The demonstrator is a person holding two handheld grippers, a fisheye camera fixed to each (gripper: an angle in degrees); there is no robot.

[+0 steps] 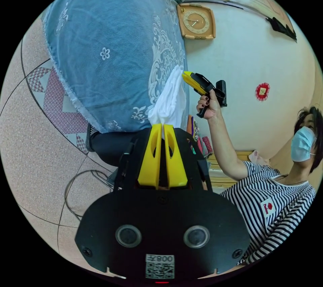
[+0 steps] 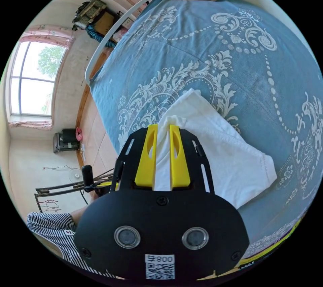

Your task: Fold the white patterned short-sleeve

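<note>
The white short-sleeve point(image 2: 222, 156) lies bunched and partly folded on a blue cloth with white ornaments point(image 2: 208, 65); its visible side looks plain white. My right gripper point(image 2: 163, 128) is shut on a raised fold of it, with fabric running between the yellow jaws. In the left gripper view, my left gripper point(image 1: 163, 126) is shut on another gathered part of the white short-sleeve point(image 1: 170, 98). Just beyond that, the right gripper point(image 1: 185, 74), held in a person's hand point(image 1: 208, 105), touches the far end of the same fabric.
The blue cloth point(image 1: 111, 48) covers a wide surface with a tiled floor point(image 1: 37, 139) beside it. A person in a striped top point(image 1: 272, 199) sits close on one side. A clock point(image 1: 196, 21) hangs on the wall. A window point(image 2: 33, 78) and a small appliance point(image 2: 67, 139) lie further off.
</note>
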